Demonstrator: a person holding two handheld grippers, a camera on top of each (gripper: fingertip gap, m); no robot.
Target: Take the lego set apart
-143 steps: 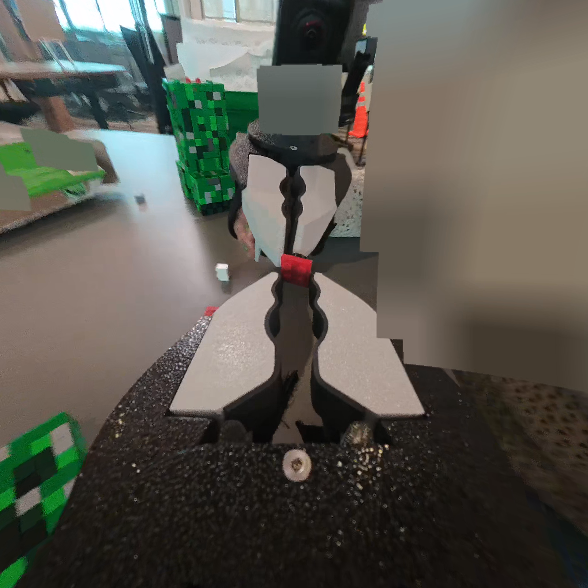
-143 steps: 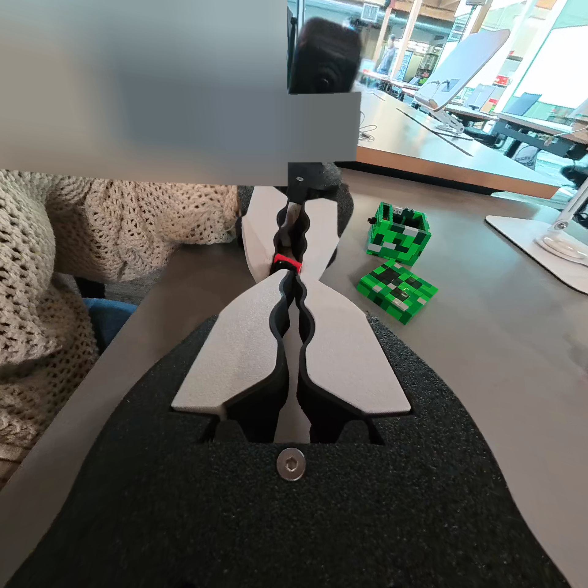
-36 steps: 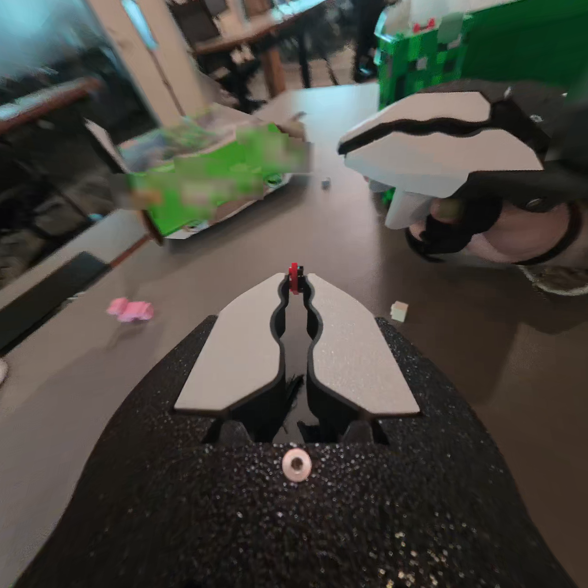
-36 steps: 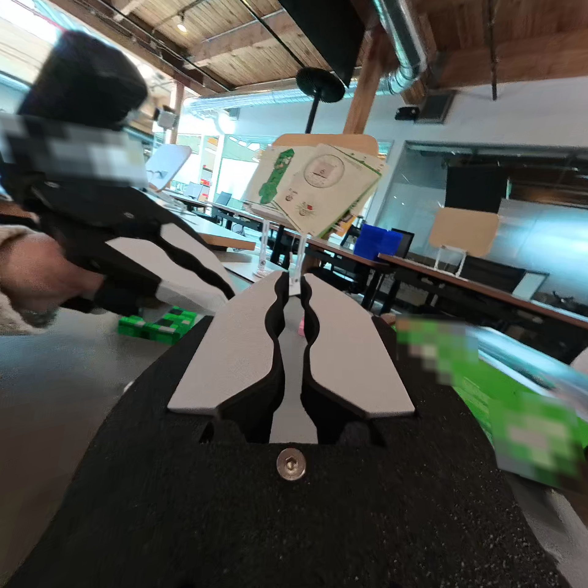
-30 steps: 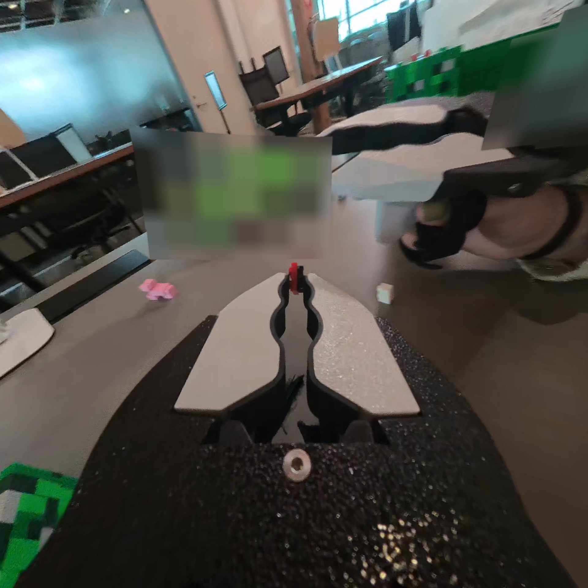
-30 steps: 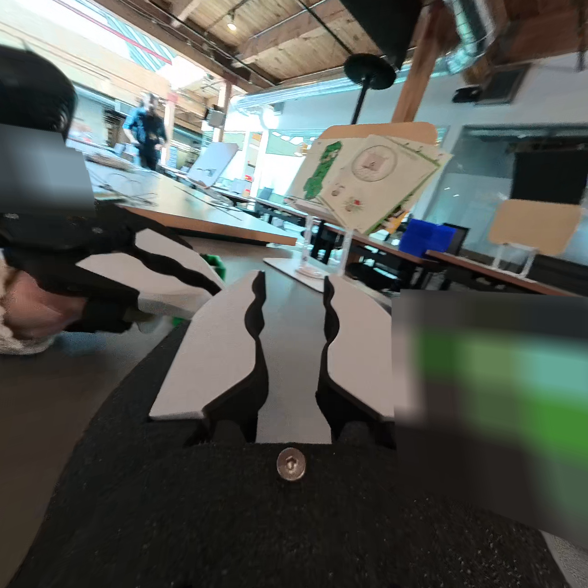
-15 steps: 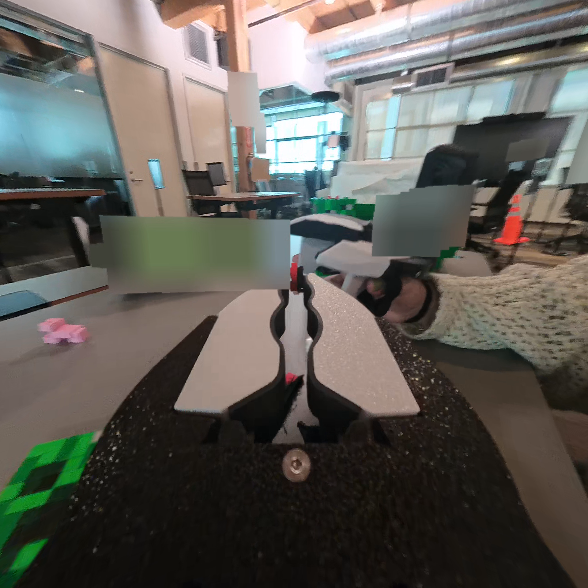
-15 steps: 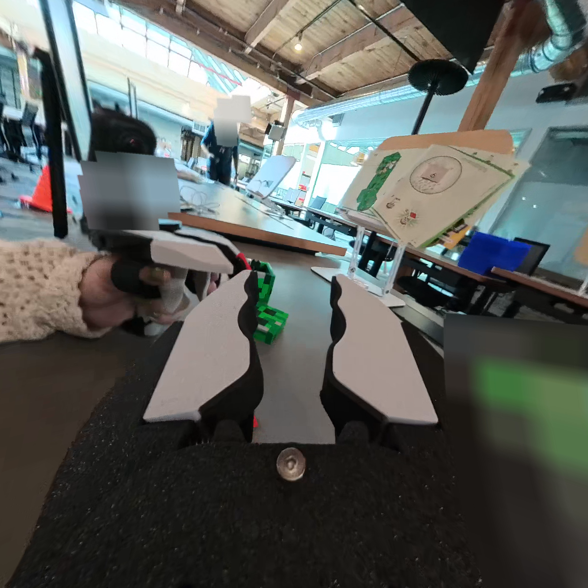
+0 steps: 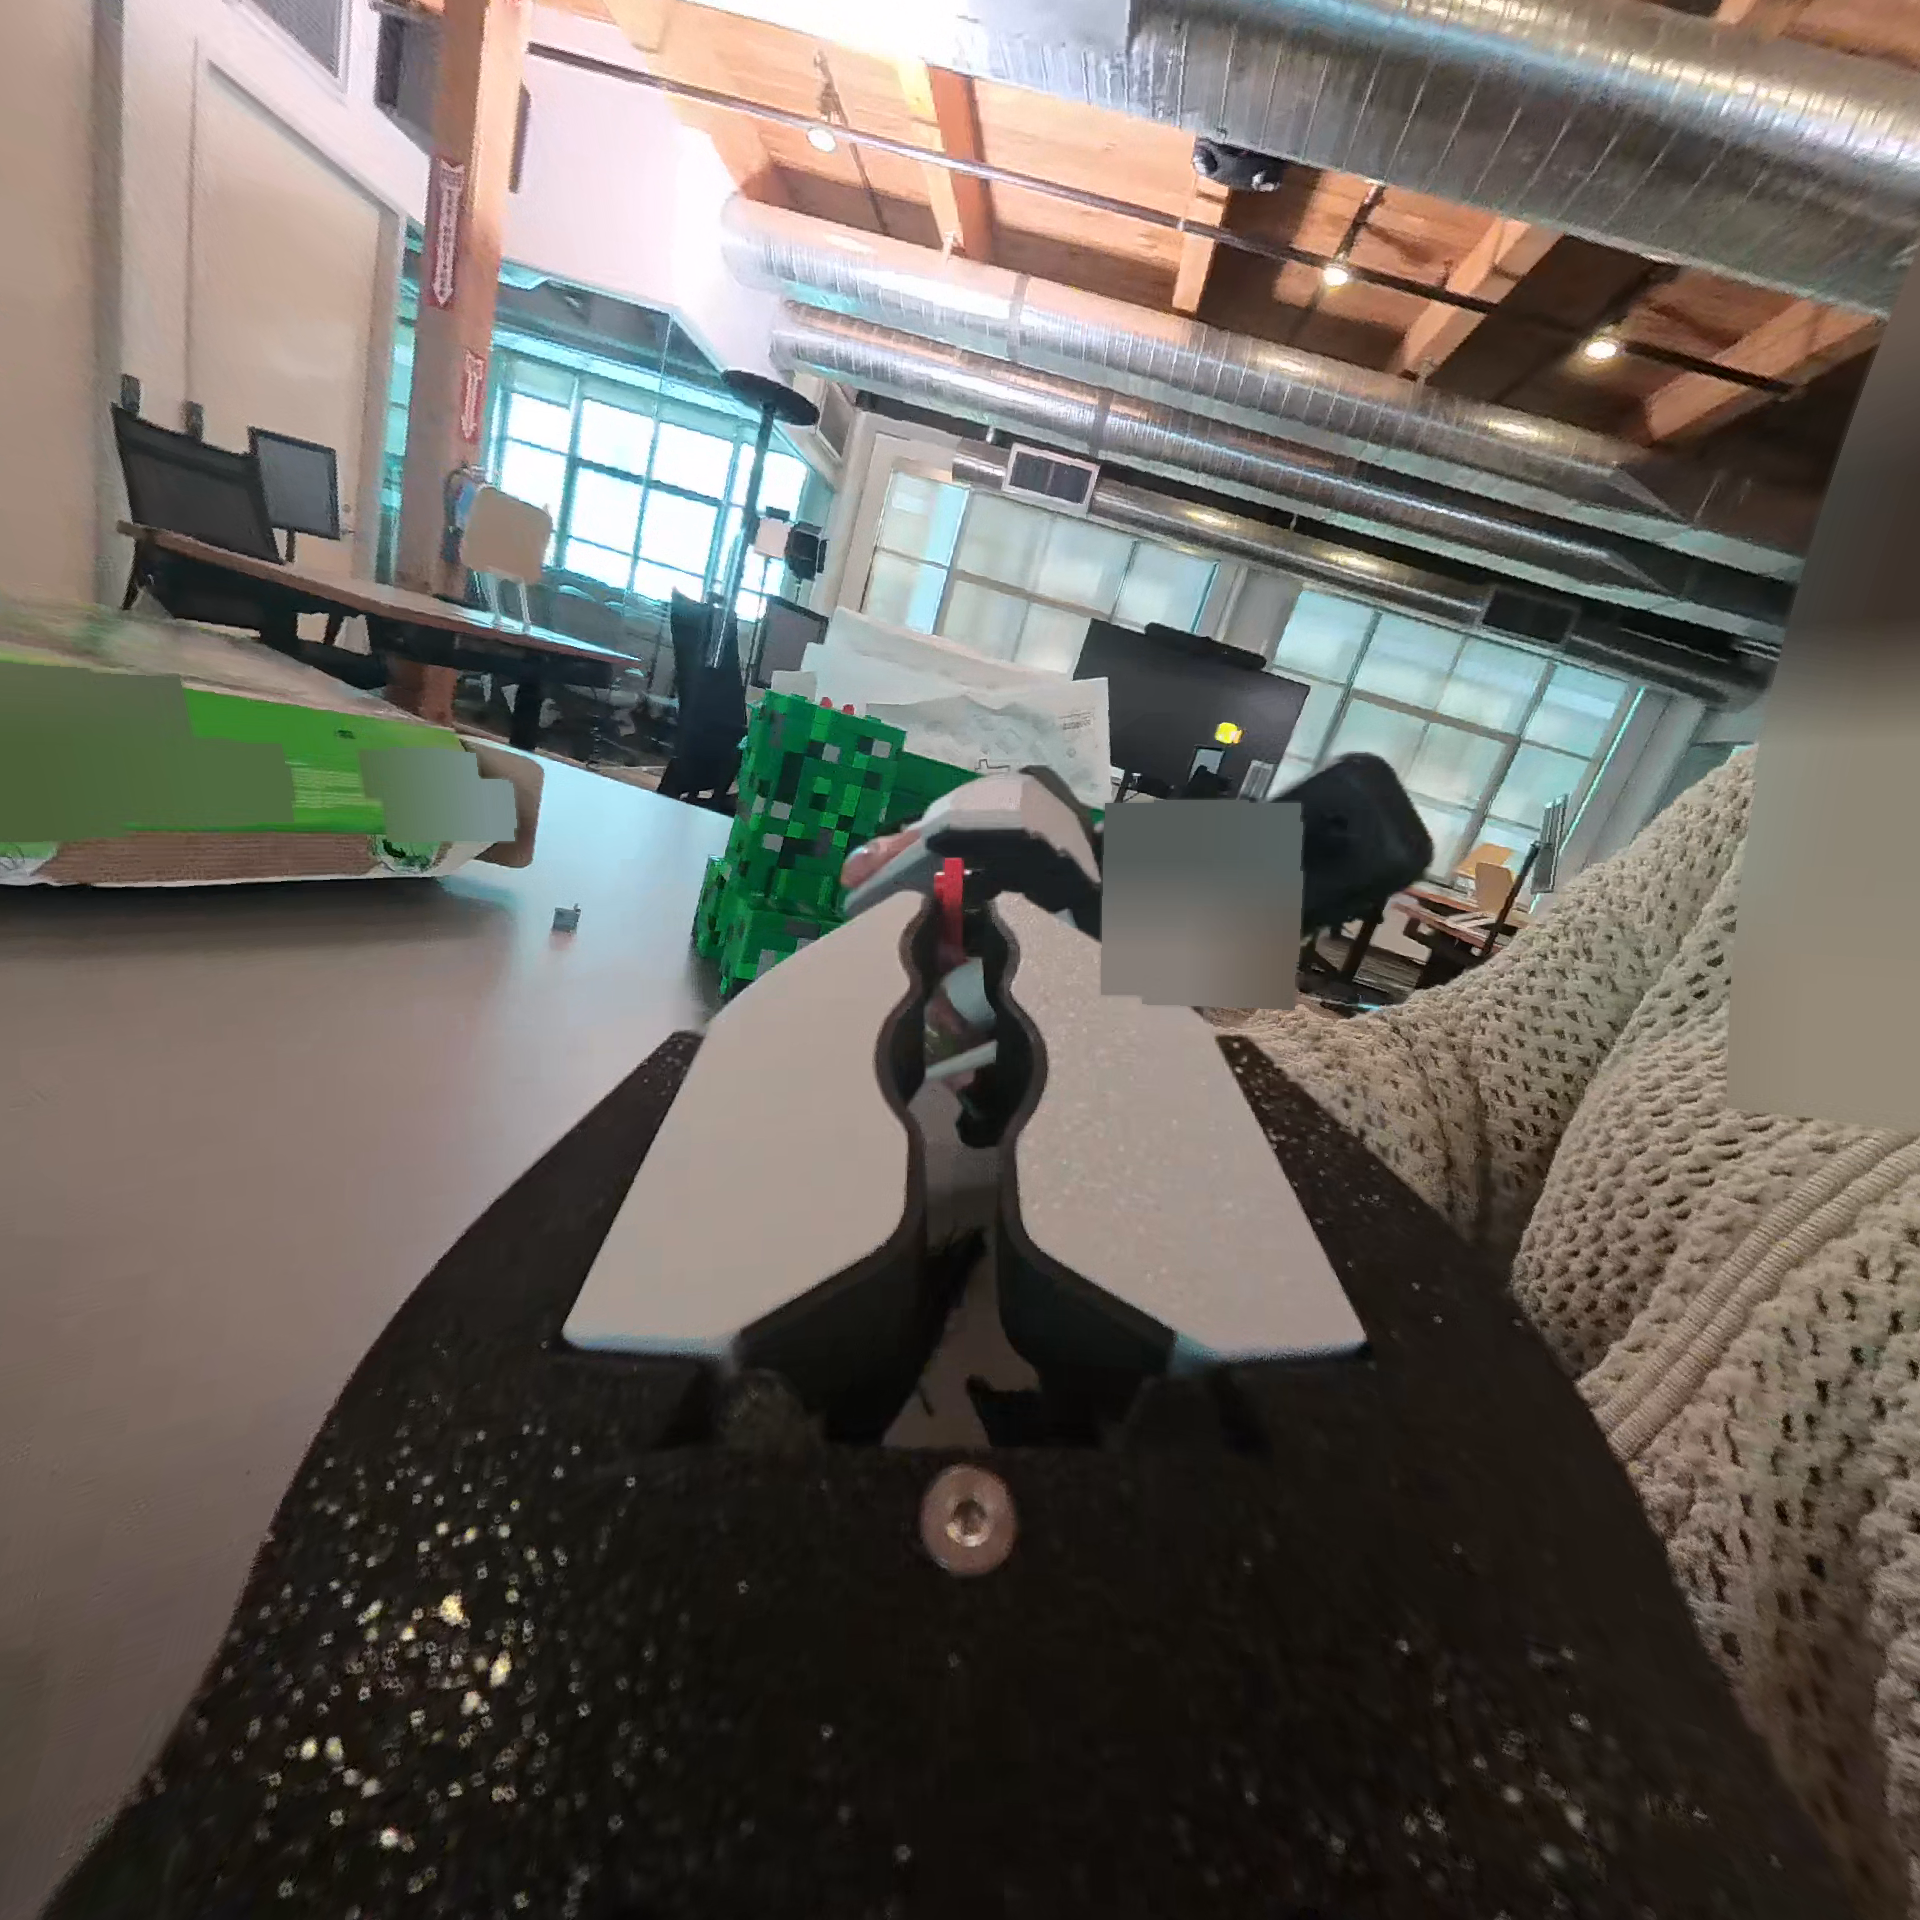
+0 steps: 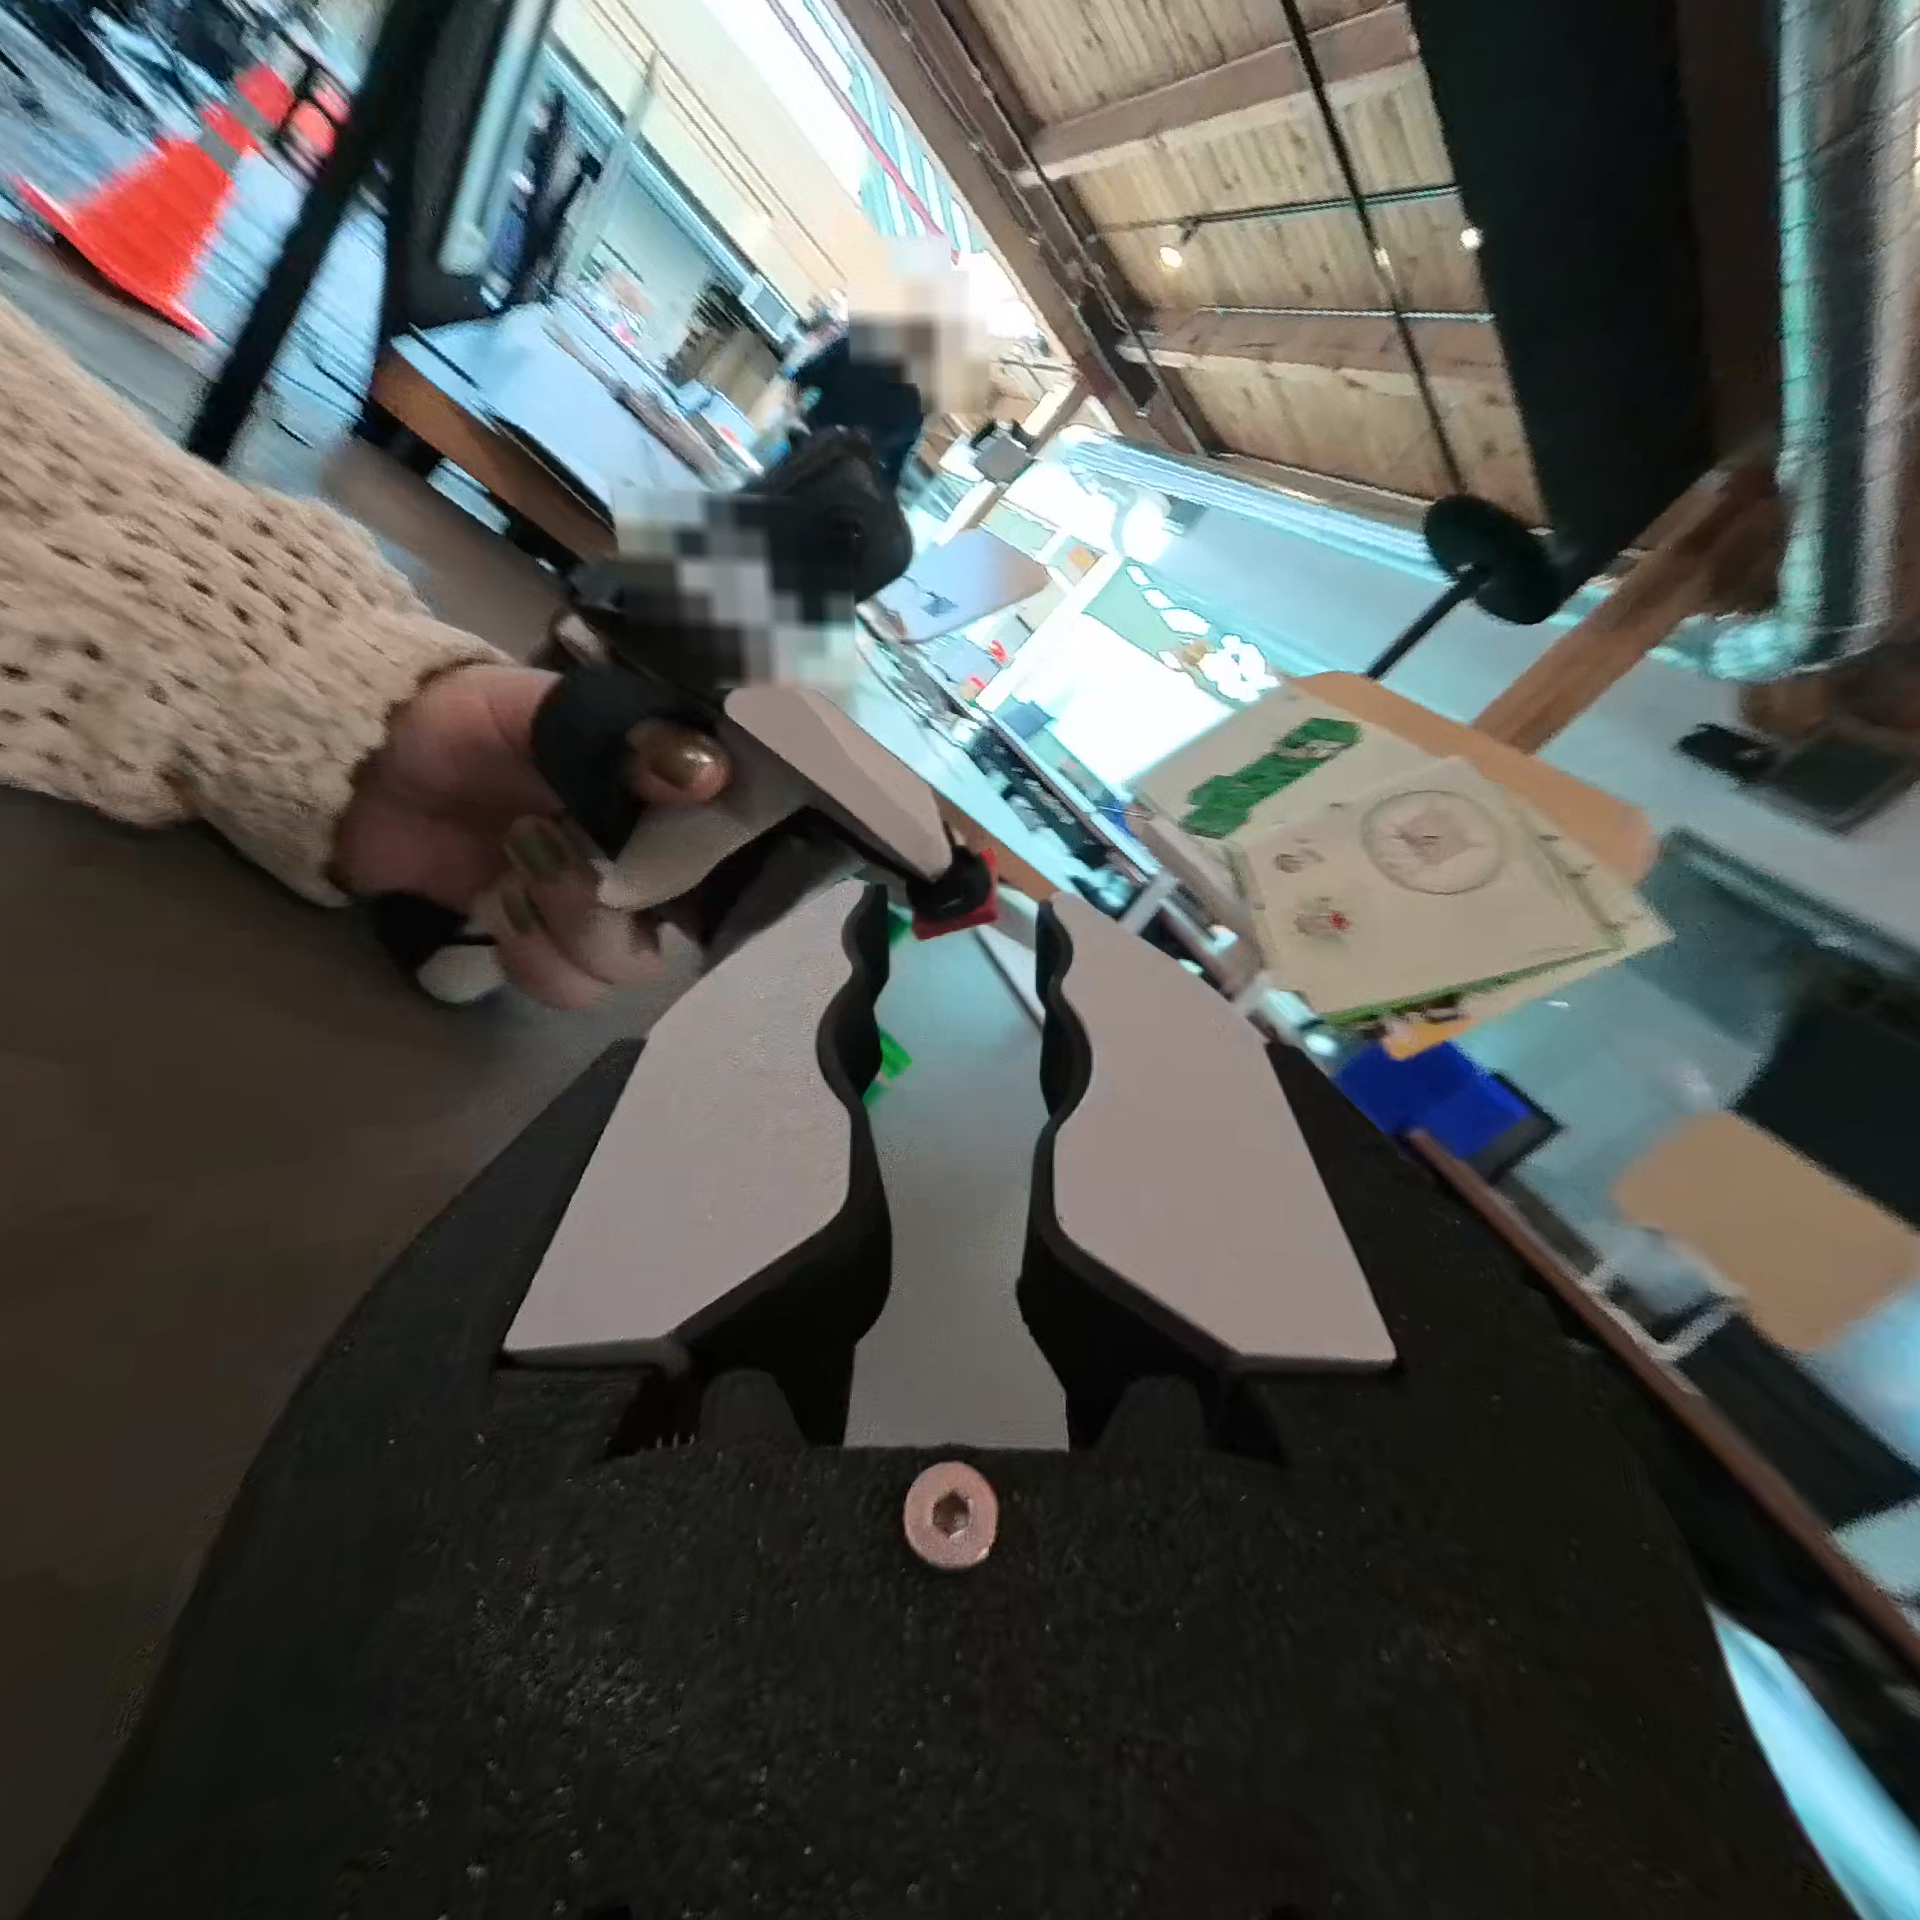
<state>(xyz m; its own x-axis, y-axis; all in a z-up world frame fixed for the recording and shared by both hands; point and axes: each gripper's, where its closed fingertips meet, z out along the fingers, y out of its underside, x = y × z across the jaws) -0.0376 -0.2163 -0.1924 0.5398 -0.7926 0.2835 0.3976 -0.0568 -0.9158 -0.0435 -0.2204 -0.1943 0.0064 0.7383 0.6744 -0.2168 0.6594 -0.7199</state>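
My left gripper [image 9: 952, 906] is shut on a small red lego piece [image 9: 950, 891] at its tips. In the right wrist view the same red piece [image 10: 952, 916] sits between the tips of my open right gripper [image 10: 958, 912], with the left gripper [image 10: 938, 881] coming in from the left, held by a hand in a knit sleeve. The right gripper [image 9: 899, 850] shows just beyond the red piece in the left wrist view. A green pixel-patterned lego model [image 9: 808, 831] stands on the dark table [image 9: 312, 1039] behind the grippers.
A green and brown cardboard box [image 9: 249, 800] lies at the far left of the table, with a tiny grey piece [image 9: 566, 918] near it. An instruction booklet on a stand [image 10: 1434, 862] and a blue bin [image 10: 1444, 1101] are to the right. A knit sleeve [image 9: 1662, 1195] fills the right side.
Both grippers have tilted upward and swung round. The left gripper, still shut on the red piece, has come tip to tip with the open right gripper, so the piece sits between its fingertips.
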